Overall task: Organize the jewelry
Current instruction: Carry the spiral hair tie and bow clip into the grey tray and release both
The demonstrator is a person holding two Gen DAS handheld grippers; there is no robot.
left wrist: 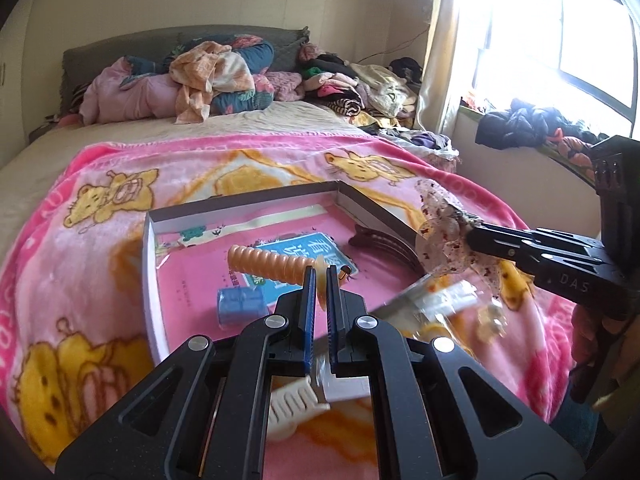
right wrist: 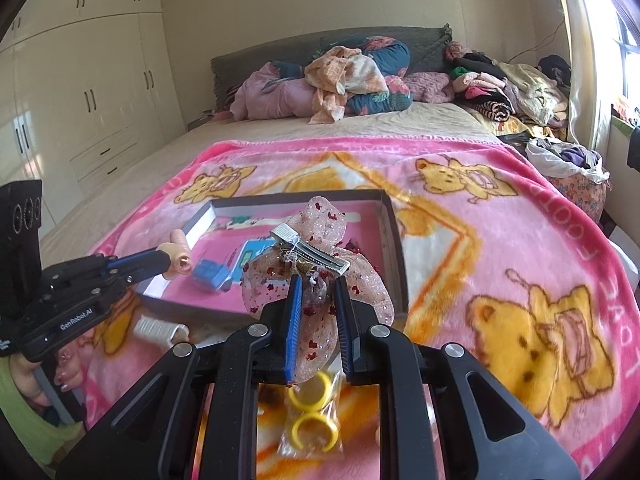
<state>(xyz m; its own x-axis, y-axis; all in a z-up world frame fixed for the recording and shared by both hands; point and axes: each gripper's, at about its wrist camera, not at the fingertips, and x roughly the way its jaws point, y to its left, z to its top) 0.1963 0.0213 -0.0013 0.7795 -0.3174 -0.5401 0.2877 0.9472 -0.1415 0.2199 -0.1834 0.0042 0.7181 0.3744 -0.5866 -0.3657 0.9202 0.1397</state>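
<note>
A: Carrying two pieces at once is where this could slip. The left gripper (left wrist: 320, 280) has its fingers closed on the very end of the orange spiral clip (left wrist: 266, 268), so most of the clip sticks out sideways to the left, over the near part of the box (left wrist: 248, 204).

B: And the right gripper (right wrist: 318, 292)?

A: Its fingers are nipped on the sheer pink bow (right wrist: 316, 264), catching fabric rather than the metal clip (right wrist: 310, 252) across its back. Soft mesh can slide out of the pads.

B: Where does each sit against the box?

A: The spiral hangs above the pink floor of the box, over the blue card (left wrist: 304, 256) and near the blue roll (left wrist: 240, 304). The bow is lifted over the box's near edge, towards its right side.

B: So what fails first, in your view?

A: The spiral, I'd guess. Held by one tip, it may swing or twist free if the hand jerks, and land on the blanket (right wrist: 500, 240) instead.

B: Anything else?

A: The two grippers are close together; a crossing move could knock one item off the other. Loose things lie on the blanket below, a white comb (left wrist: 288, 412) and bagged yellow rings (right wrist: 312, 412), and a dropped bow could tangle with them.
</note>
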